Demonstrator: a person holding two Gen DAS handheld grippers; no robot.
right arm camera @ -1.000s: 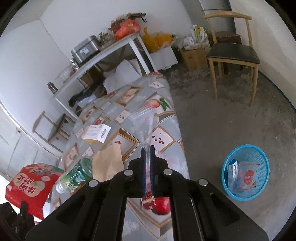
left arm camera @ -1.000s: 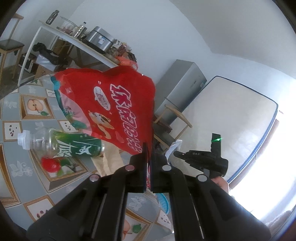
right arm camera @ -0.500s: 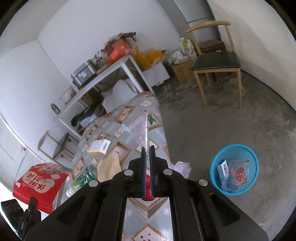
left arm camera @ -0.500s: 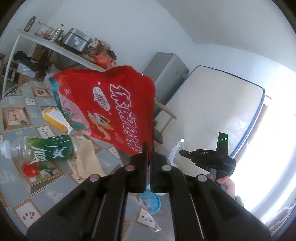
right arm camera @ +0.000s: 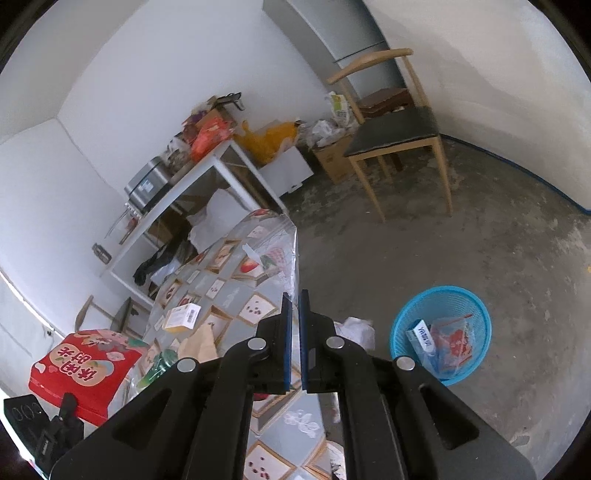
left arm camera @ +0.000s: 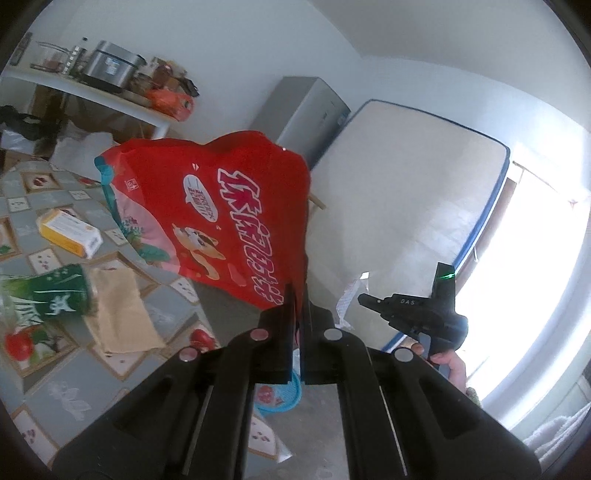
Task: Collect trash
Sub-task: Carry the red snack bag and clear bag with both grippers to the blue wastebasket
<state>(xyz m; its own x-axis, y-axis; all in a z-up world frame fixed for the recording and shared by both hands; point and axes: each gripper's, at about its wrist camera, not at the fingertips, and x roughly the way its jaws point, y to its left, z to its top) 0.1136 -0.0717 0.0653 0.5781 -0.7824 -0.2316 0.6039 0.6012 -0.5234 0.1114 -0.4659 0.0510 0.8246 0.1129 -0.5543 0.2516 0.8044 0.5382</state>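
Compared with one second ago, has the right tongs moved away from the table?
Yes. The right tongs have pulled back and up: the table looks smaller, and the blue basket sits higher in view.

A lived-in home, as far as I could see.
I saw a fridge (right arm camera: 343,33), a wooden chair (right arm camera: 399,129), a mattress (left arm camera: 399,192) against the wall, and a cluttered white shelf (right arm camera: 207,173).

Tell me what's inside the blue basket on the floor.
The blue basket holds a blue-and-white carton and a clear wrapper with red print. Whatever lies beneath them is hidden.
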